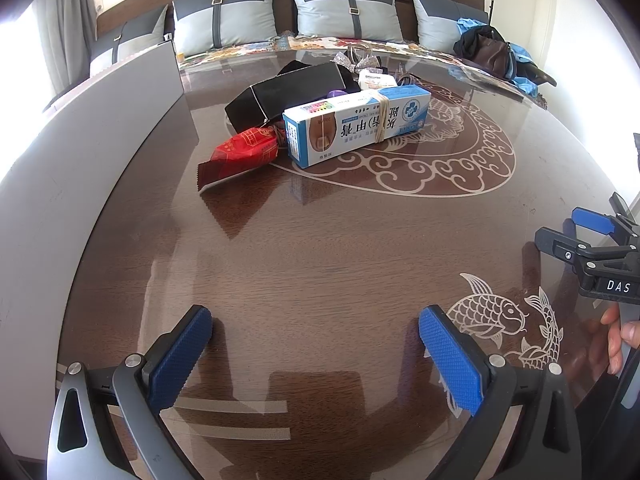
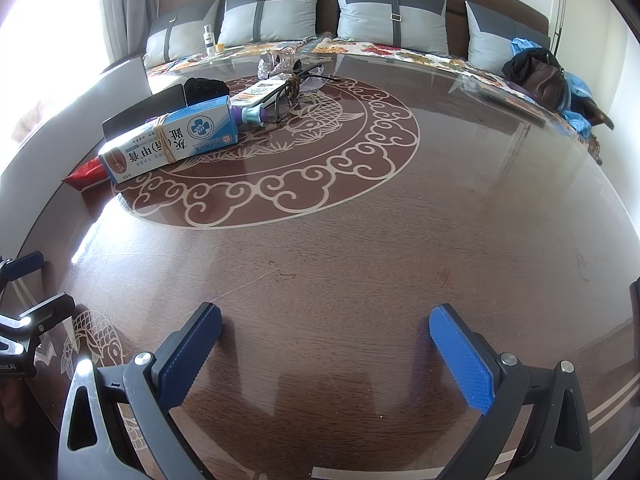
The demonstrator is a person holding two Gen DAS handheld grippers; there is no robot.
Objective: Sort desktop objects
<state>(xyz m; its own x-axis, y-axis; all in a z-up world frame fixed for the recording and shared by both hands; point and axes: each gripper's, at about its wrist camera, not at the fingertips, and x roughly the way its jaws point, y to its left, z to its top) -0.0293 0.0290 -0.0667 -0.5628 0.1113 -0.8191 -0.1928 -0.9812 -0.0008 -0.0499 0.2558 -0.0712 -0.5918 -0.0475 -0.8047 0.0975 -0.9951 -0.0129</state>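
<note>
Cream box (image 1: 357, 123) leans against black box (image 1: 290, 92).

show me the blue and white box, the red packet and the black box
blue and white box (image 1: 356, 124): left wrist view, on its printed long side
red packet (image 1: 244, 148): left wrist view, on its puffed middle
black box (image 1: 288, 90): left wrist view, on its top face

Grey cushions (image 1: 346, 10) line the sofa (dark bag (image 2: 538, 70) at its end).
</note>
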